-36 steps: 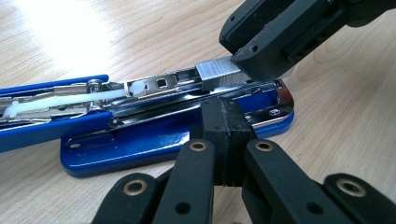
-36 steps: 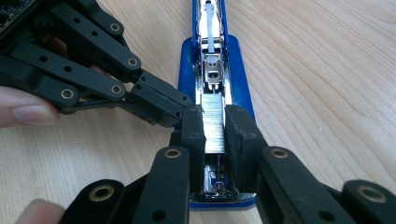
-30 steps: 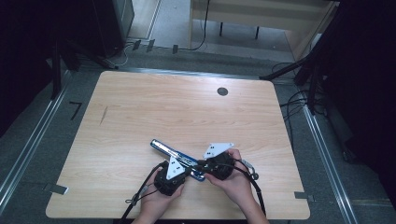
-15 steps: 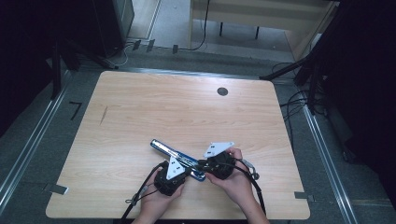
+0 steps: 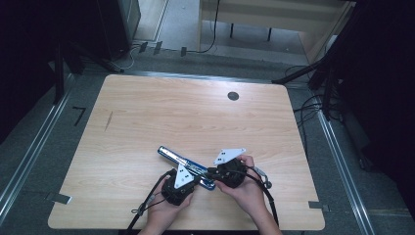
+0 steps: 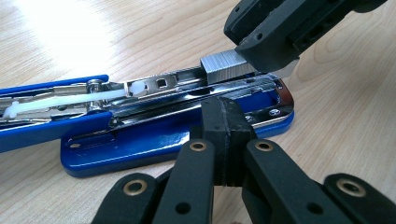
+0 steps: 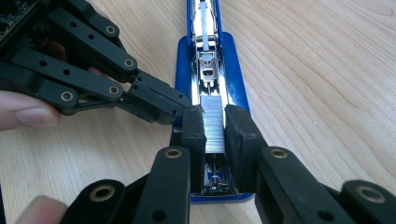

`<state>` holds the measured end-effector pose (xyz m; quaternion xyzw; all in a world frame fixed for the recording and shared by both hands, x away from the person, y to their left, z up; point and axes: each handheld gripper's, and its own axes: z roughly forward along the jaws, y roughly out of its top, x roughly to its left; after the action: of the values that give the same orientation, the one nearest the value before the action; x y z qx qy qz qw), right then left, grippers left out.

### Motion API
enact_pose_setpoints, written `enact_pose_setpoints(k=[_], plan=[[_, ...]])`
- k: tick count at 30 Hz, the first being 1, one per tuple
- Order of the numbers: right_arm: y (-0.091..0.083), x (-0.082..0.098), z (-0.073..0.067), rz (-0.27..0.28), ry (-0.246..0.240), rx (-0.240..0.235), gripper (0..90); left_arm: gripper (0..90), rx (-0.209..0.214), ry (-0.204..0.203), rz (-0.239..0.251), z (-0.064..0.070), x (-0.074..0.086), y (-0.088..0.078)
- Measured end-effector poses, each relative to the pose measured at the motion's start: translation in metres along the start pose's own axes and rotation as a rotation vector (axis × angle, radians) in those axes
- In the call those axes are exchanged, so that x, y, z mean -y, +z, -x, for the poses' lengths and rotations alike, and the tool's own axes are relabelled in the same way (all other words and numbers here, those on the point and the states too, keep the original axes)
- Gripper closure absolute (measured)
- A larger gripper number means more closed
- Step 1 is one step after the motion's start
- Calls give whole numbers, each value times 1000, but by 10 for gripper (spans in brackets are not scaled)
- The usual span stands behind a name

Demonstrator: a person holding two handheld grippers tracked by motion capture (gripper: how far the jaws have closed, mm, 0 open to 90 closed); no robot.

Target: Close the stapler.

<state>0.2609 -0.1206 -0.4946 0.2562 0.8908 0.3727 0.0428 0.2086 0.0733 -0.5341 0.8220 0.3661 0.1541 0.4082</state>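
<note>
Right between the pads of the right gripper (image 7: pixel 215 128) sits a silver strip of staples (image 7: pixel 213 123), clamped from both sides and held over the open metal channel of the blue stapler (image 7: pixel 212 70). Its jaws stand just wide enough for the strip, one pad on each long side of it. Beside the staples, the left gripper (image 6: pixel 227 135) has its jaws clenched fully together with nothing between them, and their joined tip presses against the side of the stapler's base; in the right gripper view that tip meets the stapler just beside the right gripper's own near pad. Seen from the left gripper view, the staples (image 6: pixel 226 65) rest on the stapler's magazine rail near its front end, under the right gripper's black pads, while the white pusher lies farther back along the rail. From the high view, the stapler (image 5: pixel 171 155) lies opened out flat on the wooden table (image 5: pixel 147 112), and both of the person's hands come up to its near end from the table's front edge.
</note>
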Motion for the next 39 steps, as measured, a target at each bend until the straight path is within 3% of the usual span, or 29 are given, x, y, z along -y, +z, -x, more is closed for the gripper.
enact_pose_setpoints(k=[30,37,39], plan=[[3,0,-2,-6,-23,28,771,900,-2,3,0,0,0,0],[1,0,-2,6,-9,9,767,900,-2,2,1,0,0,0],[-2,-1,-2,27,-2,3,810,900,-1,0,1,0,0,0]])
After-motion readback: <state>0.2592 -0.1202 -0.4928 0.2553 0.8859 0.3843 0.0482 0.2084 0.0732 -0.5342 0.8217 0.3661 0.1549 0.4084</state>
